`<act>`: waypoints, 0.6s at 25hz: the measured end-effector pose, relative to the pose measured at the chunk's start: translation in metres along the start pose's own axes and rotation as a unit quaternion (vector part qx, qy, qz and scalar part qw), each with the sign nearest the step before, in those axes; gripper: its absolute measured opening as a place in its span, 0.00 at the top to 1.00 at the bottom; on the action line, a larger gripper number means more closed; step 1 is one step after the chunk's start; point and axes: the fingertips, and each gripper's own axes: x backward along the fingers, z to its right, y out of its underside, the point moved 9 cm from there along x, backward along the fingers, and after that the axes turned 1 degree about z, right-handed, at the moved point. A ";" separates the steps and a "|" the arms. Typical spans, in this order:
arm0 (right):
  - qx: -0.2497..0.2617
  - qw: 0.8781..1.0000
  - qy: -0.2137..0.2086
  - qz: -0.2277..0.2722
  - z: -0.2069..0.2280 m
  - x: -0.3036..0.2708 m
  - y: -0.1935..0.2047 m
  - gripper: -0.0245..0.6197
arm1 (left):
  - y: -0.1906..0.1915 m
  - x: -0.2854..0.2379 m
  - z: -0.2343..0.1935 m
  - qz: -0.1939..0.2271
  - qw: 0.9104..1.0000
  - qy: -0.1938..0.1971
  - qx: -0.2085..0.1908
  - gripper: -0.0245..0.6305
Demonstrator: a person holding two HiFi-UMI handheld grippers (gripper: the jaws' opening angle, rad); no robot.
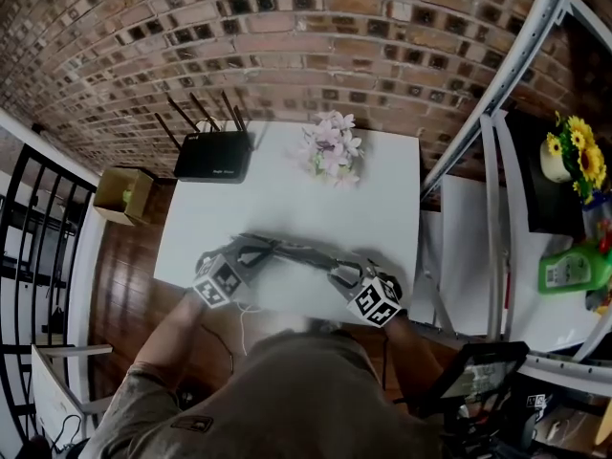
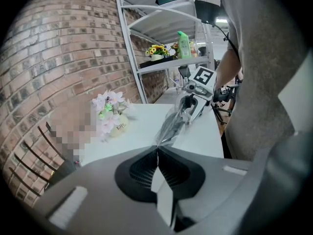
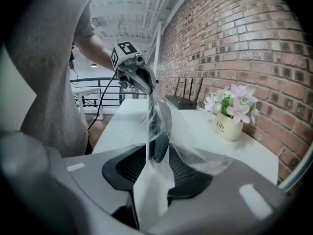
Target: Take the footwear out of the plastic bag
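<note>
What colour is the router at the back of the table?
The router is black, clearest in the head view.

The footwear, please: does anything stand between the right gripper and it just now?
Yes, the plastic bag itself. Its clear film drapes across the open right gripper and wraps the dark footwear that shows between the jaws. The left gripper is shut on the bag's other end.

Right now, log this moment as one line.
left gripper: shut on plastic bag | right gripper: open around plastic bag | plastic bag: over table
</note>
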 end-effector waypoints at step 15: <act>0.050 0.999 -0.010 0.004 0.003 0.012 0.001 0.80 | 0.007 0.002 0.000 -0.016 1.000 0.004 -0.013 0.96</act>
